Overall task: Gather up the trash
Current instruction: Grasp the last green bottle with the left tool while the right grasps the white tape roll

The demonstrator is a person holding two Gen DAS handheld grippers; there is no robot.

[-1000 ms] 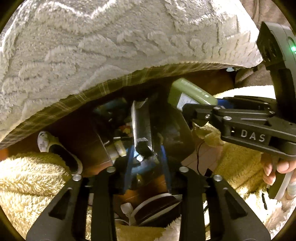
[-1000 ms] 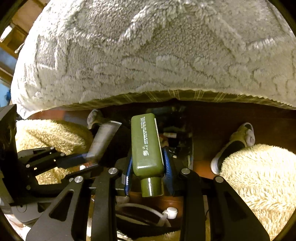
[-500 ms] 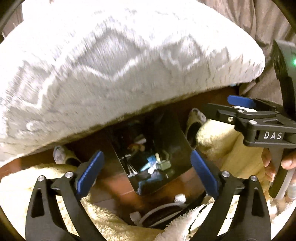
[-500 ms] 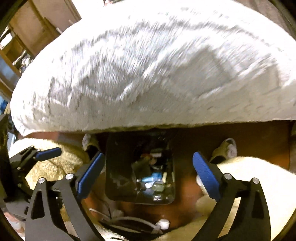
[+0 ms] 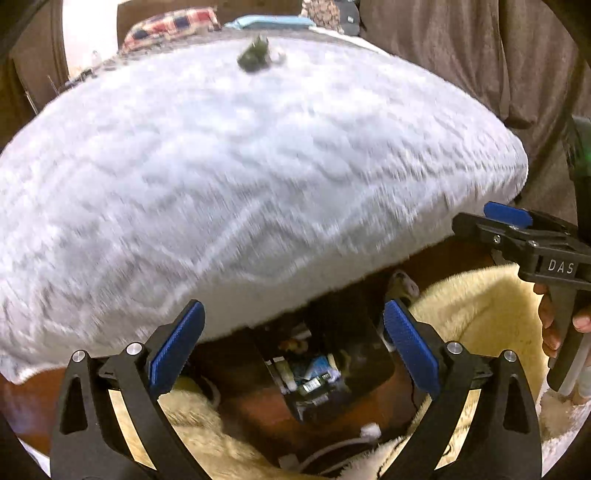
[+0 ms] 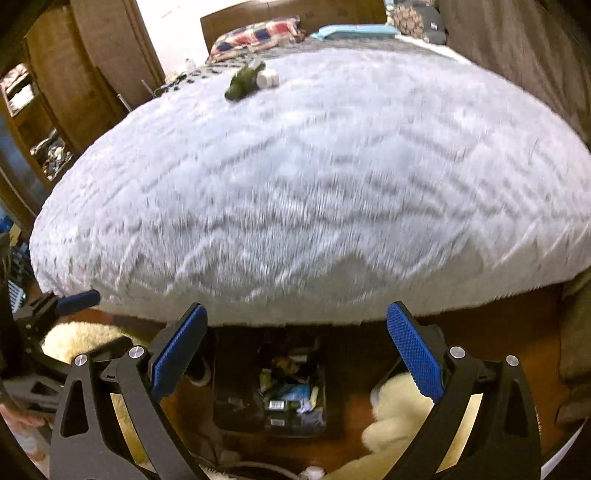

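Both claws, left (image 5: pixel 291 347) and right (image 6: pixel 295 349), have just been opening and gape empty above the floor bin (image 6: pixel 269 391) holding collected trash; next I judge: fetching the green item (image 6: pixel 245 79) on the bed (image 6: pixel 314 184).

A bin (image 6: pixel 236 410) stands on the floor (image 6: pixel 461 332) just before the bed (image 6: pixel 314 177), with packets and a bottle (image 6: pixel 282 405) lying inside it. Fleecy rugs (image 5: pixel 476 314) lie on the floor to either side of the bin. On the bed, far back, a small crumpled item (image 6: pixel 243 81) lies beside a small tub (image 6: pixel 267 78); pillows (image 6: pixel 255 35) lie behind them.
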